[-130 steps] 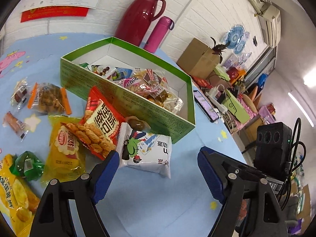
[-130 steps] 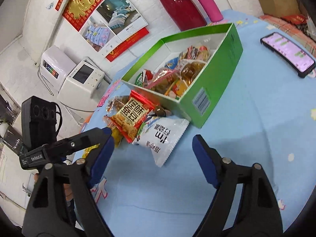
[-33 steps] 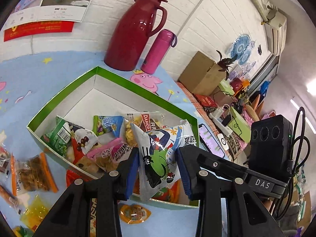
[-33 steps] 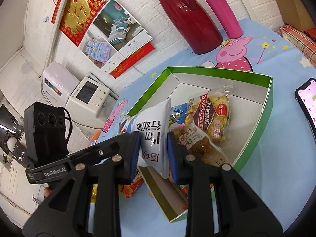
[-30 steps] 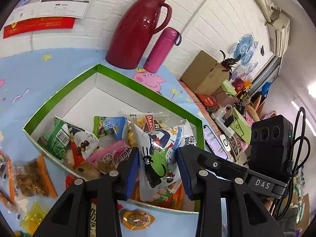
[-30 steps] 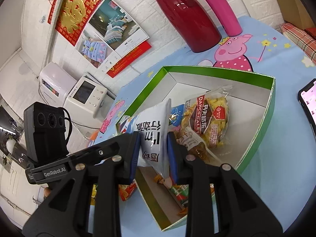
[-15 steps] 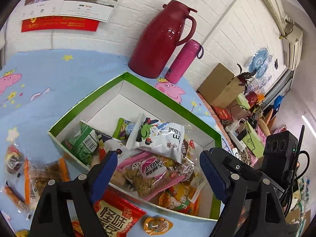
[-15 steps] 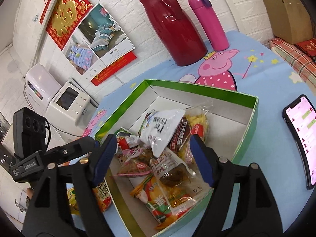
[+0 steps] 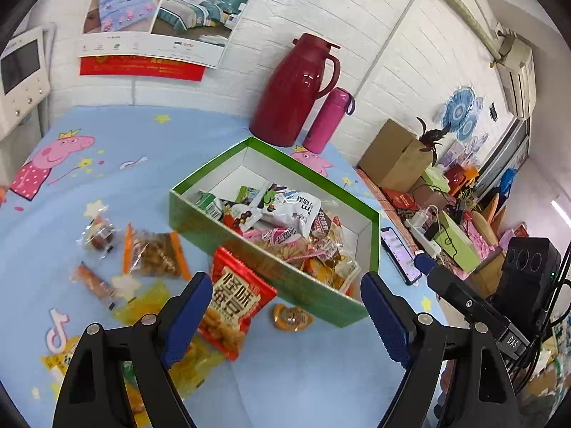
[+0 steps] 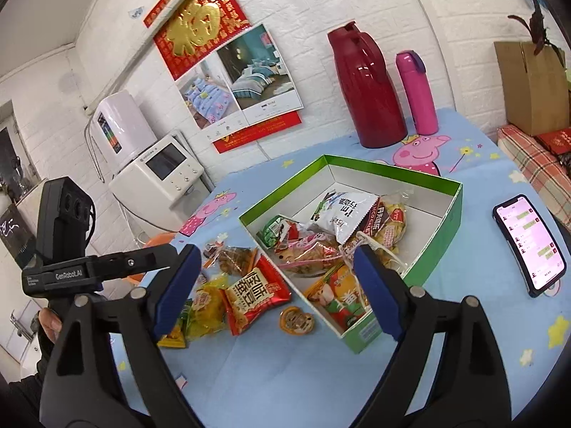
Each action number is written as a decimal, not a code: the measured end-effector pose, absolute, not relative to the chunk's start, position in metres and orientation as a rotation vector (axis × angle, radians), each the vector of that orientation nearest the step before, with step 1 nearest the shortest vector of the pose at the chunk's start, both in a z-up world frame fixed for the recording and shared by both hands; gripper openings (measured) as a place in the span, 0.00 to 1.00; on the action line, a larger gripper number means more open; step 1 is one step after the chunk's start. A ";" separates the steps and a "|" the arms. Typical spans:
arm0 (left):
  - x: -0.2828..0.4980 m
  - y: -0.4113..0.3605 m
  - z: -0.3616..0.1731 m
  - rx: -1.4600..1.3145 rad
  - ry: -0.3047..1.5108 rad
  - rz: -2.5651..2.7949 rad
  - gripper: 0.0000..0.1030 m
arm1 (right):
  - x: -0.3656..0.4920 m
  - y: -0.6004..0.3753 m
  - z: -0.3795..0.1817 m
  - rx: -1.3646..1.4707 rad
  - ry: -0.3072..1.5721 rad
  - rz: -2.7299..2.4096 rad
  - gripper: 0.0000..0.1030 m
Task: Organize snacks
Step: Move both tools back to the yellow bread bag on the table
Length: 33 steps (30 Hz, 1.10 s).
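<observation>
From the left wrist view, the left gripper (image 9: 282,306) hangs above the blue surface (image 9: 314,385) with its jaws wide apart and nothing between them. The green box (image 9: 321,290) sits just ahead, already holding a heap of snacks with the white packet (image 9: 296,210) on top. Loose snacks lie outside it: the red packet (image 9: 233,306) leaning against the box's near wall, a small orange sweet (image 9: 291,317) just beside that wall, and a clear bag with orange ends (image 9: 153,255) further left. The next pick is probably the red packet; a clean grasp would come down over its free lower edge, well away from the box wall, so the jaws close on the bag alone and not on the yellow packs beneath it. Those yellow packs are partly hidden behind the left finger.

From the right wrist view, the right gripper (image 10: 276,290) also stands open and empty, above the box's near corner (image 10: 360,335). The red packet (image 10: 255,294) and the orange sweet (image 10: 296,321) lie between the fingers in this view, and a phone (image 10: 530,244) rests well to the right. The yellow and green packs at left are largely covered by the finger, so their number is unclear.
</observation>
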State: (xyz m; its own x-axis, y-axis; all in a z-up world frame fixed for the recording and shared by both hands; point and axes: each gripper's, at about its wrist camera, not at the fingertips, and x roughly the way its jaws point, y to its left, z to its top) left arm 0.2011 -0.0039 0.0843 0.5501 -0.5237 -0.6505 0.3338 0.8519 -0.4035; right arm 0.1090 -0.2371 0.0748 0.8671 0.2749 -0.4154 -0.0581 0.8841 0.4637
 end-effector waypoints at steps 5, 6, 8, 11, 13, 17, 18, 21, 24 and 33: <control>0.166 0.028 0.079 -0.279 0.837 -0.449 0.85 | 0.084 -0.210 0.072 0.416 0.484 0.203 0.86; 0.159 0.034 0.074 -0.287 0.836 -0.439 0.85 | 0.081 -0.205 0.069 0.415 0.492 0.212 0.86; 0.146 0.044 0.064 -0.295 0.839 -0.418 0.85 | 0.076 -0.198 0.062 0.422 0.509 0.225 0.86; 0.130 0.059 0.041 -0.301 0.865 -0.372 0.85 | 0.073 -0.189 0.048 0.432 0.547 0.241 0.86; 0.120 0.069 0.027 -0.306 0.885 -0.348 0.85 | 0.073 -0.180 0.036 0.441 0.585 0.254 0.86; 0.102 0.090 0.006 -0.334 0.902 -0.307 0.85 | 0.081 -0.157 0.018 0.440 0.656 0.288 0.86; 0.099 0.096 0.002 -0.344 0.908 -0.299 0.85 | 0.083 -0.151 0.015 0.438 0.669 0.294 0.86; 0.097 0.108 -0.004 -0.354 0.913 -0.284 0.85 | 0.093 -0.130 0.009 0.432 0.702 0.332 0.86; 0.099 0.117 0.000 -0.349 0.890 -0.283 0.85 | 0.103 -0.110 0.006 0.396 0.726 0.342 0.85; 0.104 0.135 0.008 -0.320 0.841 -0.308 0.85 | 0.155 -0.065 0.005 0.202 0.736 0.315 0.79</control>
State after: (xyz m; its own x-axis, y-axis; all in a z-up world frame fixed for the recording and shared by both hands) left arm 0.1040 0.1346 0.0083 0.6282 -0.3884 -0.6741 0.1393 0.9086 -0.3937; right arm 0.1548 -0.0650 0.0047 0.6976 0.3509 -0.6247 -0.2104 0.9338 0.2895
